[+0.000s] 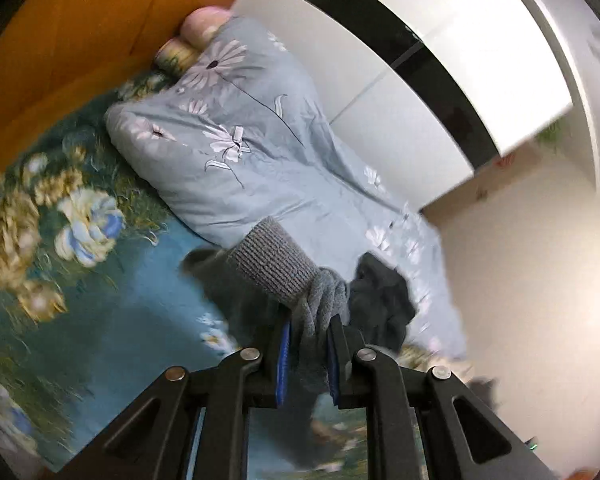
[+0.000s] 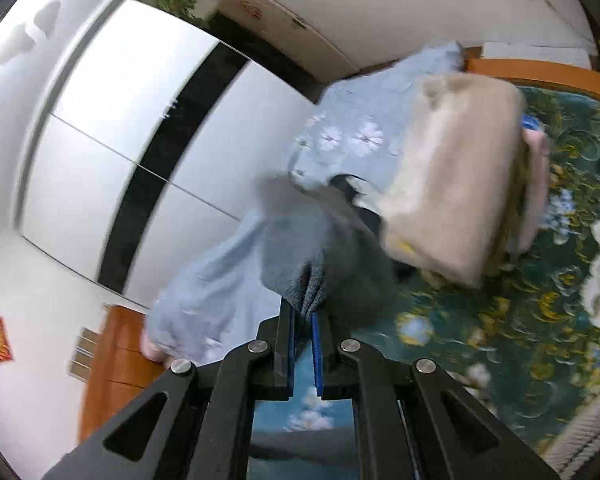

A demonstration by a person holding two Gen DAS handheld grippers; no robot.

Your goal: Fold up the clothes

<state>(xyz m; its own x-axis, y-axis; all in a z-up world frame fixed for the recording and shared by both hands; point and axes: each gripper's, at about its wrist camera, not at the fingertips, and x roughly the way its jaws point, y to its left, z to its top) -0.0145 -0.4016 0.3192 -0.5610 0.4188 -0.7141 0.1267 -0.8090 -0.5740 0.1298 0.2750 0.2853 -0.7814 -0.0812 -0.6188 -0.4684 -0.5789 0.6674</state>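
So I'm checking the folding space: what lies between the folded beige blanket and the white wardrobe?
In the right wrist view, the pale blue floral quilt fills the stretch between the folded beige blanket and the white wardrobe.

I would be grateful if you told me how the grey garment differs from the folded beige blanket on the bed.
The grey garment is bunched and pinched by the right tool; the beige blanket is untouched. The garment is loose and unfolded; the blanket is a neat folded block on the floral bedspread. Both look soft and fuzzy.
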